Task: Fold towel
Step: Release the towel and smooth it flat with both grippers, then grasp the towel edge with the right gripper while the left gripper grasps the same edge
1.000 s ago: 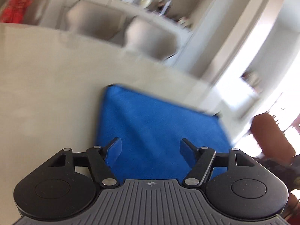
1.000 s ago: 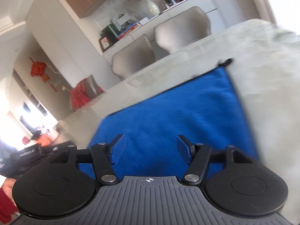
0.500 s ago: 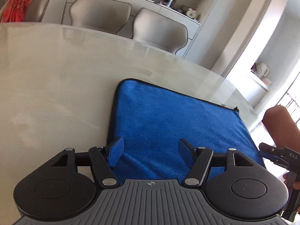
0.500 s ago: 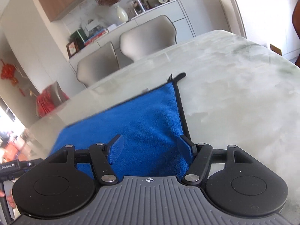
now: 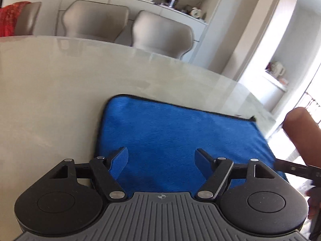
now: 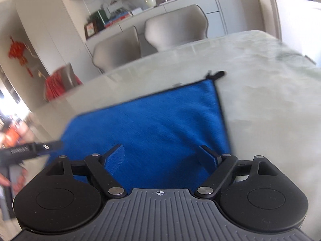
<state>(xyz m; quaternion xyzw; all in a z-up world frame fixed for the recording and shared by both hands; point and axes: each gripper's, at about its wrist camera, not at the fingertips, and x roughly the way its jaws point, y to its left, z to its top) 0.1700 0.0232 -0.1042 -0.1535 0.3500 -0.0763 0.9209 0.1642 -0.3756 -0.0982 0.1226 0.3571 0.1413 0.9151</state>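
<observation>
A blue towel (image 5: 176, 134) with a dark hem lies flat on the pale marble table (image 5: 50, 92); it also shows in the right wrist view (image 6: 160, 124). My left gripper (image 5: 161, 158) is open and empty, hovering over the towel's near left part. My right gripper (image 6: 161, 154) is open and empty over the towel's near right part, its right finger close to the towel's right edge. A small dark loop (image 6: 217, 74) sticks out at the towel's far right corner. The right gripper's tip (image 5: 293, 168) shows at the left view's right edge.
Two grey chairs (image 5: 128, 28) stand behind the table's far edge, with a white sideboard (image 5: 140, 2) holding a vase and books behind them. A chair with red cloth (image 5: 12, 18) stands at the far left. The person's forearm (image 5: 303, 134) is at the right.
Both grippers have shifted slightly over the towel and stay open. The right wrist view has swung so that more of the towel lies ahead of it. The towel has not moved.
</observation>
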